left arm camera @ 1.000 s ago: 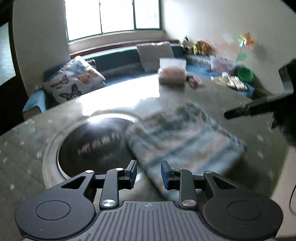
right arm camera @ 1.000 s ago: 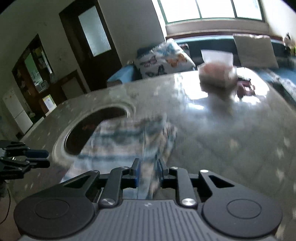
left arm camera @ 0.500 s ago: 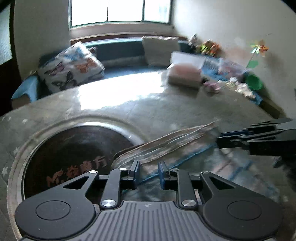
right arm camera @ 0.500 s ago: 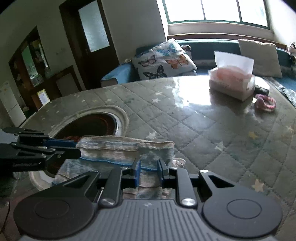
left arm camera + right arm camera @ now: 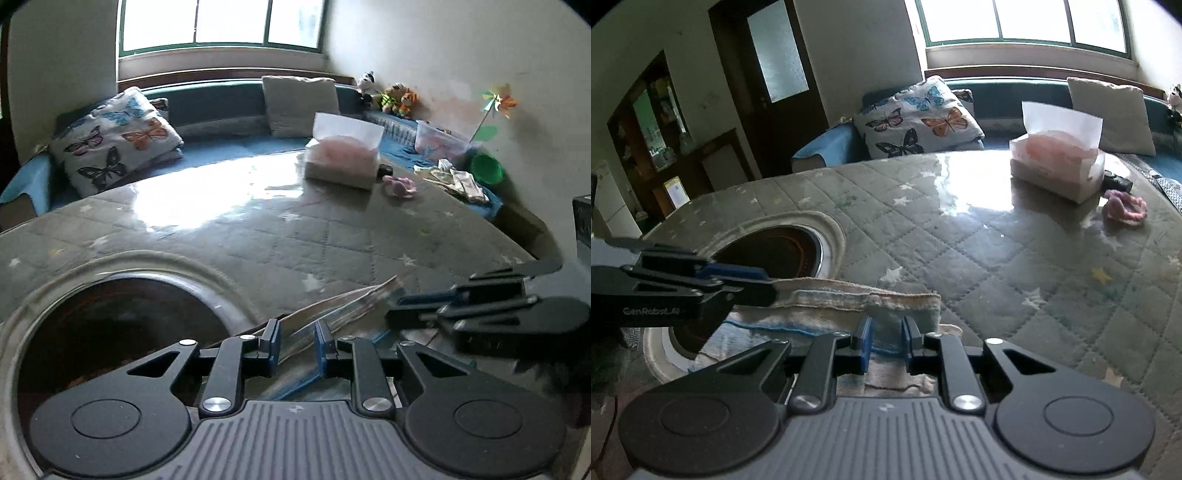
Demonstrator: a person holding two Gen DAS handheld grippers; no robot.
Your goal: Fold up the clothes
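Both sets of jaws stand slightly apart with cloth between them; whether either truly pinches it I cannot tell. The left gripper (image 5: pixel 297 341) and right gripper (image 5: pixel 886 338) flank one striped towel (image 5: pixel 849 306), lying low in the frame on the quilted counter (image 5: pixel 997 240) beside its round opening. Its long axis runs gripper to gripper, both equally near. One towel, two grippers.
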